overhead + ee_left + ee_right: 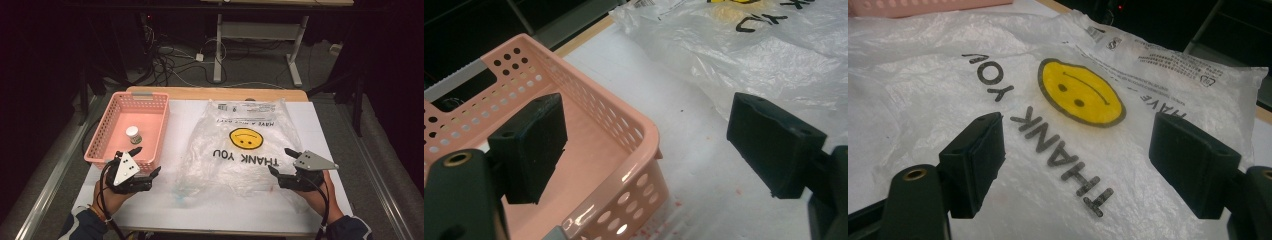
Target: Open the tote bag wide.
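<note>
The bench [325, 125], covered in white, carries everything, with bare wood showing along its 12 o'clock edge. Largest on it is a clear plastic bag [240, 145] lying flat from the centre toward 3 o'clock, printed with a yellow smiley face [246, 138] and the words THANK YOU, all upside down in the high view. At 9 o'clock stands a pink perforated basket [102, 135], well apart from the bag, and inside it a small white-lidded jar [132, 134] stands upright near the middle of its floor. The left hand-held gripper [148, 161] hangs at about 7 o'clock, just at the basket's near right corner; its jaws stand wide apart and hold nothing, one over the basket's inside and the other over bare bench, as the left gripper view shows with the basket's corner [644, 145] between them. The right hand-held gripper [281, 161] sits at about 4 o'clock over the bag's near right edge, jaws likewise spread wide and empty; in the right gripper view the lettering [1058, 155] and the smiley [1080, 92] lie between and beyond them.
</note>
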The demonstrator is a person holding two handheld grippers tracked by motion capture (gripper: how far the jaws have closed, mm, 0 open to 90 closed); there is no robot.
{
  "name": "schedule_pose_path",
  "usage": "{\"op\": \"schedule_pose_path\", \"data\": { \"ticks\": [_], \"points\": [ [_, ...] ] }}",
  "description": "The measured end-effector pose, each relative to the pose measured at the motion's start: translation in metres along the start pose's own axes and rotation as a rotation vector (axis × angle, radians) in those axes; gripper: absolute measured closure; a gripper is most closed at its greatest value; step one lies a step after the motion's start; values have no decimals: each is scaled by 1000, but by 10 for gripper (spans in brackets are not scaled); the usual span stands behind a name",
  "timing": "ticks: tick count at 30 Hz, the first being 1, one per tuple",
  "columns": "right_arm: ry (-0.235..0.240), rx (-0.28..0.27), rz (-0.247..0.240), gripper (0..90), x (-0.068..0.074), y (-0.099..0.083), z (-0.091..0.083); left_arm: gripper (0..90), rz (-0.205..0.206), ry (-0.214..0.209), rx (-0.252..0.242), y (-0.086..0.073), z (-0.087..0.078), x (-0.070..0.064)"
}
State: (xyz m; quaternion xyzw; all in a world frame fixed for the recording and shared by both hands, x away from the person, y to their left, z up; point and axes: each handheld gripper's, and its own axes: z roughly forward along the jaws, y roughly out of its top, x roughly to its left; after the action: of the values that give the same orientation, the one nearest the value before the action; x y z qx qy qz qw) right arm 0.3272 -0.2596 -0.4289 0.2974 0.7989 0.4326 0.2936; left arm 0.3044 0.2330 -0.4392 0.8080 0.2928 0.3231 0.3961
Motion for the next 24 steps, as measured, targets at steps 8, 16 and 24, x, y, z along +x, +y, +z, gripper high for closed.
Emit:
{"op": "schedule_pose_path", "data": {
  "ticks": [8,16,24],
  "points": [
    [6,4,-15,238,1,2,1,161,7,-8,1,0,1,-1],
    [-83,-3,-11,355,-16,6,2,161,10,-12,12,-2,1,0],
    [-203,95,89,456,-89,12,23,162,8,-12,14,-5,-3,1]
  ]
}}
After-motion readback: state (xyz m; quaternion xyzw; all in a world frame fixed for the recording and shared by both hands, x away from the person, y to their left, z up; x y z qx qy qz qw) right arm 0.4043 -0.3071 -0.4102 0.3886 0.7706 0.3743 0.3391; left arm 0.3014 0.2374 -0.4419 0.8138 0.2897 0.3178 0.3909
